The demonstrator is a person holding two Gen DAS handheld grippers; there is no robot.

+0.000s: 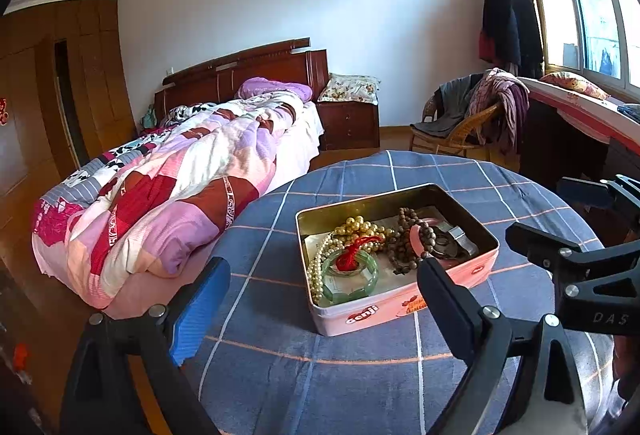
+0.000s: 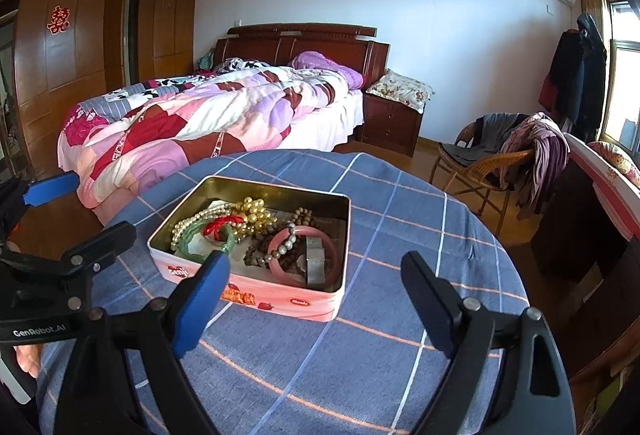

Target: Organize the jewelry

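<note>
An open pink tin box (image 1: 384,309) (image 2: 280,299) stands on a round table with a blue checked cloth (image 1: 320,375) (image 2: 400,335). It holds a green bangle (image 1: 352,287) (image 2: 188,239) with a red tassel, a pearl necklace (image 1: 318,271) (image 2: 196,219), gold beads (image 1: 356,225) (image 2: 254,211), brown wooden beads (image 1: 408,231) (image 2: 304,217), a pink bangle (image 1: 420,233) (image 2: 304,255) and a grey metal piece (image 2: 316,263). My left gripper (image 1: 324,283) is open in front of the box. My right gripper (image 2: 316,283) is open, just before the box's near side. Both are empty.
A bed with a patchwork quilt (image 1: 172,187) (image 2: 208,123) lies behind and left of the table. A wicker chair with clothes (image 1: 472,119) (image 2: 504,151) and a desk by the window (image 1: 580,131) stand to the right. The right gripper shows in the left wrist view (image 1: 560,219).
</note>
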